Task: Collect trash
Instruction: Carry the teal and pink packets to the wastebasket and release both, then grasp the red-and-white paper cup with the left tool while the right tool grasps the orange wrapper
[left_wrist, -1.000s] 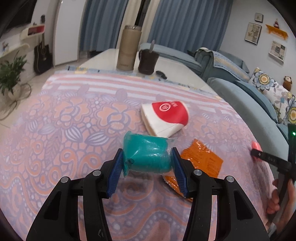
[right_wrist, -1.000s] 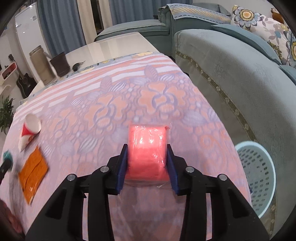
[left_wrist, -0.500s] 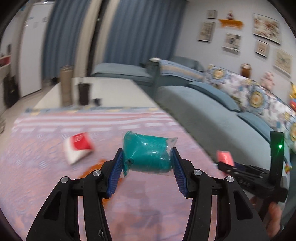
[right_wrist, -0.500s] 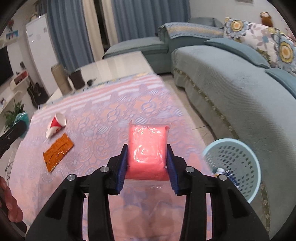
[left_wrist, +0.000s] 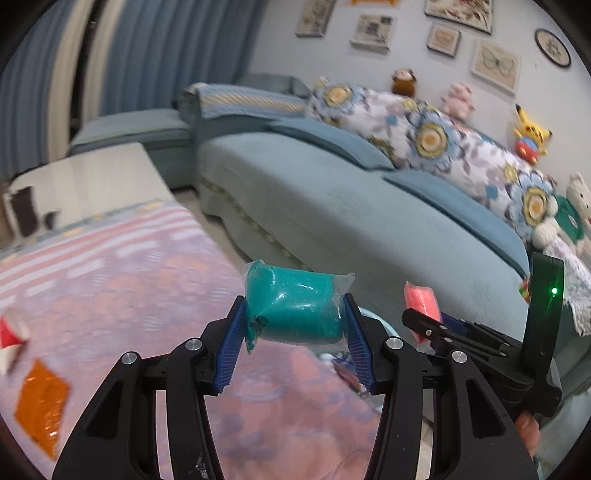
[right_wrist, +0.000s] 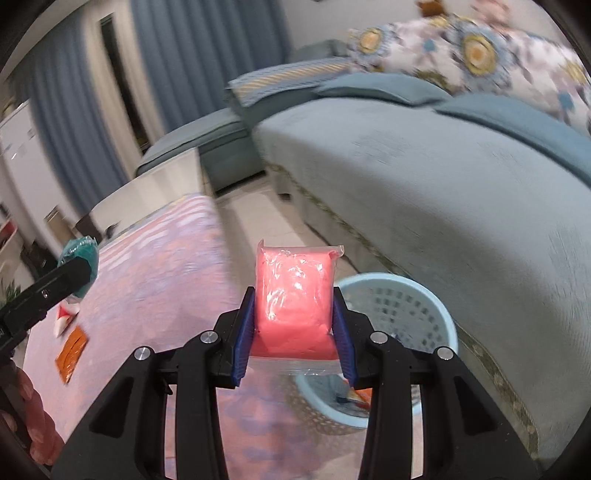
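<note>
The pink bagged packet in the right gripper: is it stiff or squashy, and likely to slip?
Probably squashy: the pink packet bulges above the blue fingers clamping it. Its glossy clear wrap, with loose film at the top, looks slippery. It seems light, held upright by side pressure alone.

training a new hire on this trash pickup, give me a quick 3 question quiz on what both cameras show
1. True or false: the left gripper is shut on a teal packet.
2. What does the right gripper hold? A) paper cup B) pink packet C) orange wrapper
3. Fill in: the light blue ______ stands on the floor between table and sofa.

Key
1. True; both pads press the packet's ends.
2. B, the pink packet. The cup and the wrapper lie on the table.
3. basket, just beyond the right gripper.
</note>
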